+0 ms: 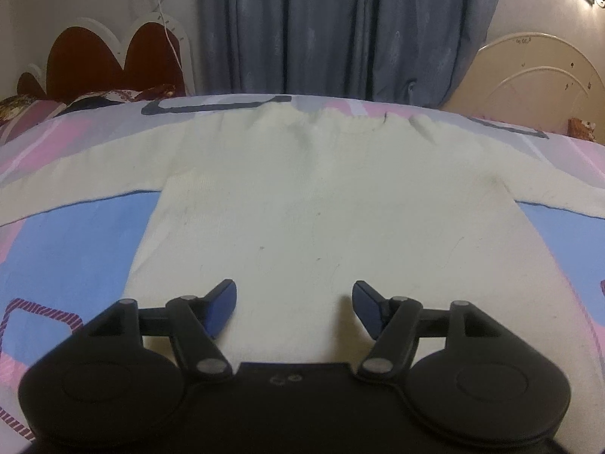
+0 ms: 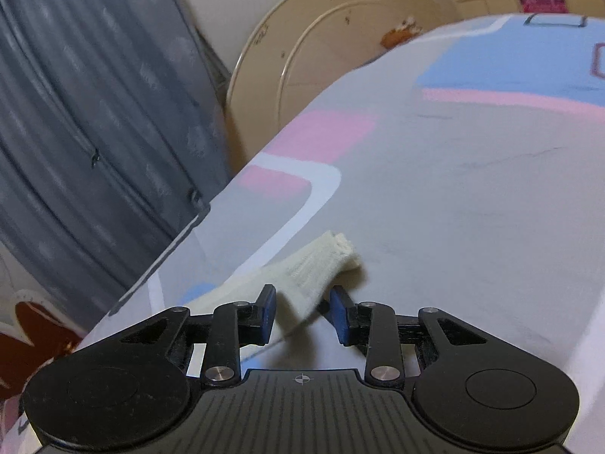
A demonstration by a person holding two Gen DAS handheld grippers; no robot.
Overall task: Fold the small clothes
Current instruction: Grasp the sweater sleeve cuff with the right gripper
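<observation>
Tongs first: the left gripper [image 1: 294,304] hangs low over the hem end of the cream sweater [image 1: 321,196], jaws set well apart, nothing between them but knit lying flat below. The right gripper [image 2: 301,314] has the sweater's sleeve cuff [image 2: 321,265] running up between its blue pads [image 2: 269,314], jaws drawn in close around it; whether they truly pinch it, I cannot tell. The sweater is spread flat on the patterned bedsheet [image 1: 75,242], sleeves out to both sides, neckline toward the blue curtains [image 1: 340,26]. A cream headboard [image 1: 540,72] stands off right, with a red scalloped headboard [image 1: 102,60] off left.
</observation>
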